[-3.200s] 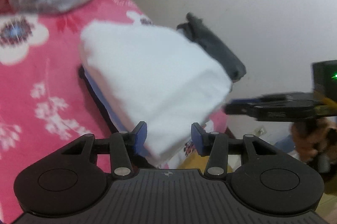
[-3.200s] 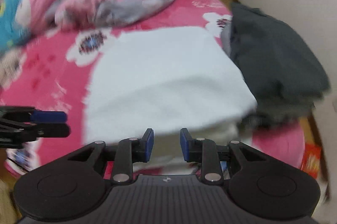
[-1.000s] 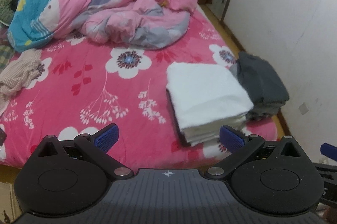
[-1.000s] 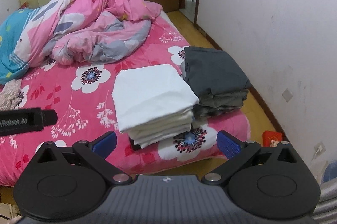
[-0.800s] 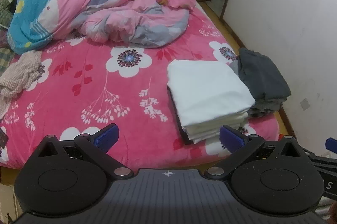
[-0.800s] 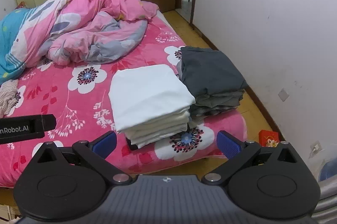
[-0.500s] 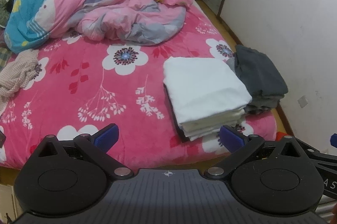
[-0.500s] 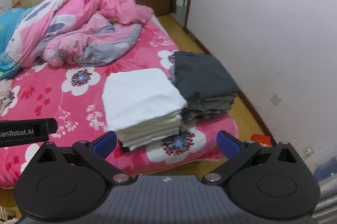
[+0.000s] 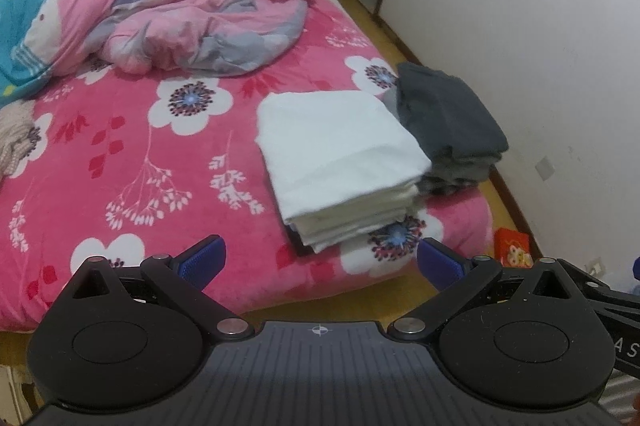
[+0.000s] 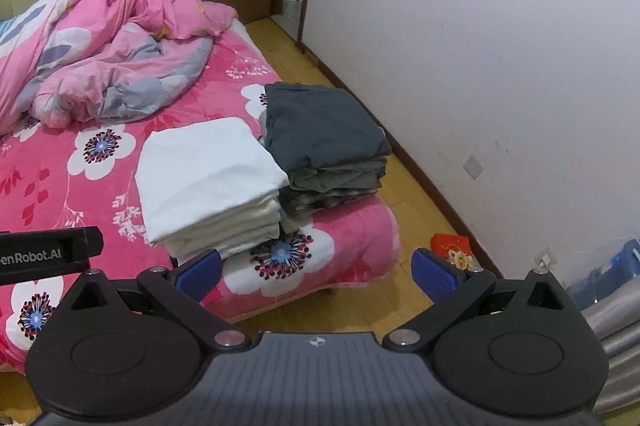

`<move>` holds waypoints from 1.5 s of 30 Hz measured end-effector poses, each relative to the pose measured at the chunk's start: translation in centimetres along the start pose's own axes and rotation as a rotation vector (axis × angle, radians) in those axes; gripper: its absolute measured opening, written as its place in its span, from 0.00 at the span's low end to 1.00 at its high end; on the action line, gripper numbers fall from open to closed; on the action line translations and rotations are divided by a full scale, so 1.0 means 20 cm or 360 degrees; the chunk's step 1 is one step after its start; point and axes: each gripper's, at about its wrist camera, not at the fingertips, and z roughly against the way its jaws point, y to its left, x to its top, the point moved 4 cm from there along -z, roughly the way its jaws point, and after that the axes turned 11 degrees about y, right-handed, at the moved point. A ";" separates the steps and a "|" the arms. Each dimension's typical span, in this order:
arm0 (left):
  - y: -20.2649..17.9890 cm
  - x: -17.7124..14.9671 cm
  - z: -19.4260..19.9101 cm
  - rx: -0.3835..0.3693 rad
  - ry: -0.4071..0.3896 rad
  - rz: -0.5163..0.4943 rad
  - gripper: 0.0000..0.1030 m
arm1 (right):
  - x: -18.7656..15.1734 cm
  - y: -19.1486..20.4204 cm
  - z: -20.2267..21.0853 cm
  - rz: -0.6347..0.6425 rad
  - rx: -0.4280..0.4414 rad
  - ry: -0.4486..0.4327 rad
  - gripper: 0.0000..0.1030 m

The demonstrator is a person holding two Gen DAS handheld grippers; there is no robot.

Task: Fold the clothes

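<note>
Right wrist view, right gripper (image 10: 316, 272) wide apart, white stack (image 10: 208, 165) folded

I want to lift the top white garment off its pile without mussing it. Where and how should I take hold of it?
Probably grip the top white garment at its near edge, where the layers show as separate folds, coming from the foot of the bed with a gripper at each near corner. The dark pile sits against its right side, so that side looks blocked. Both grippers are open and well back.
</note>
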 end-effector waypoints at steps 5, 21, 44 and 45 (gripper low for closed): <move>-0.03 -0.01 0.00 0.0001 -0.0003 -0.0010 1.00 | -0.01 -0.03 -0.02 -0.0011 -0.0006 0.0020 1.00; -0.04 0.02 -0.02 0.0044 -0.0016 0.0003 1.00 | 0.02 -0.03 -0.07 0.0025 0.0039 0.0036 1.00; 0.01 0.03 -0.02 0.0064 -0.0025 0.0056 1.00 | 0.03 0.02 -0.09 0.0067 0.0057 0.0041 1.00; 0.01 0.03 -0.02 0.0063 -0.0025 0.0056 1.00 | 0.03 0.02 -0.09 0.0068 0.0056 0.0042 1.00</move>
